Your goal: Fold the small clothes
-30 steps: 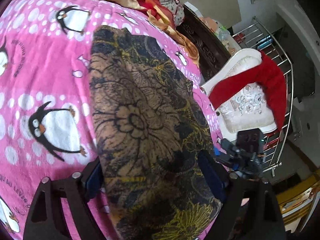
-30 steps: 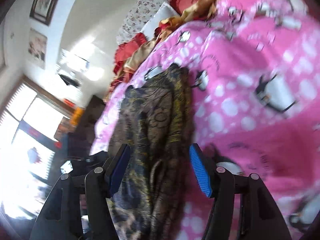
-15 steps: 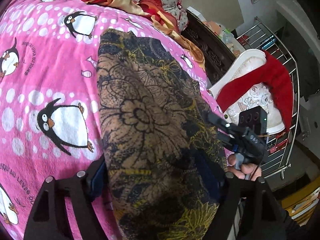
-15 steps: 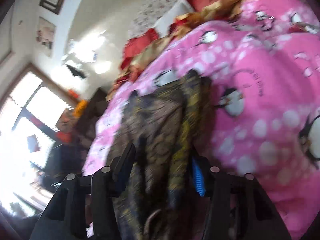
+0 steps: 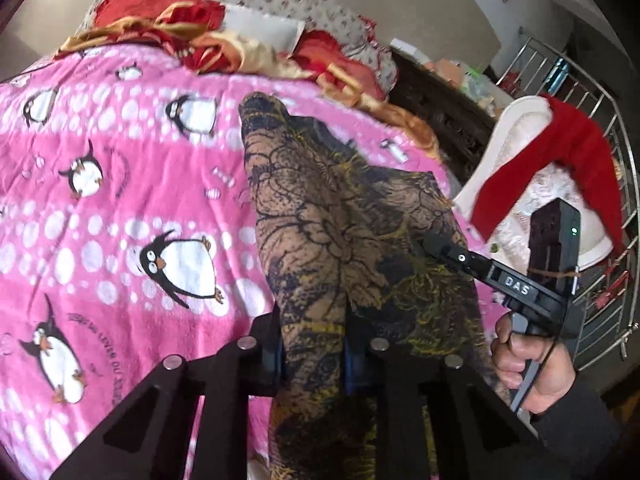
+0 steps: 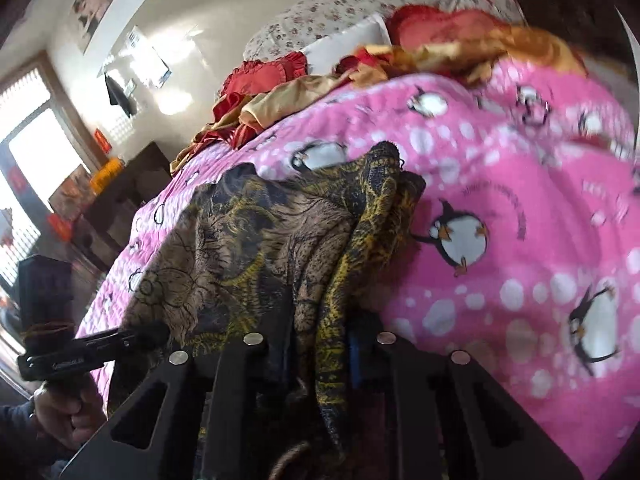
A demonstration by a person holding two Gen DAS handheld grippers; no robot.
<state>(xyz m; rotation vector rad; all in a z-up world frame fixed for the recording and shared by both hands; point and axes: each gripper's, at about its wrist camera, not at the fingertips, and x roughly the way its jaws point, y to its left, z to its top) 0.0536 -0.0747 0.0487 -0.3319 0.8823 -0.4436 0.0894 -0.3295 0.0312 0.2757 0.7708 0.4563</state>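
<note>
A dark brown garment with black and yellow flower print (image 5: 340, 232) lies lengthwise on a pink penguin blanket (image 5: 120, 208). My left gripper (image 5: 314, 344) is shut on the garment's near edge, cloth bunched between its fingers. My right gripper (image 6: 320, 340) is shut on another near part of the same garment (image 6: 248, 248), lifting it into folds. The right gripper also shows in the left wrist view (image 5: 436, 246), touching the garment's right side; the left gripper shows in the right wrist view (image 6: 160, 334) at the left edge.
Red and gold bedding (image 5: 192, 36) and floral pillows (image 5: 288, 4) are heaped at the bed's far end. To the right of the bed stand a dark cabinet (image 5: 436, 100), a white chair with red cloth (image 5: 560, 160) and a metal rack (image 5: 616, 184).
Both grippers have closed on the garment's near edge and raised it. The cloth, flat before, is now gathered into ridges. The right gripper has moved in against the garment.
</note>
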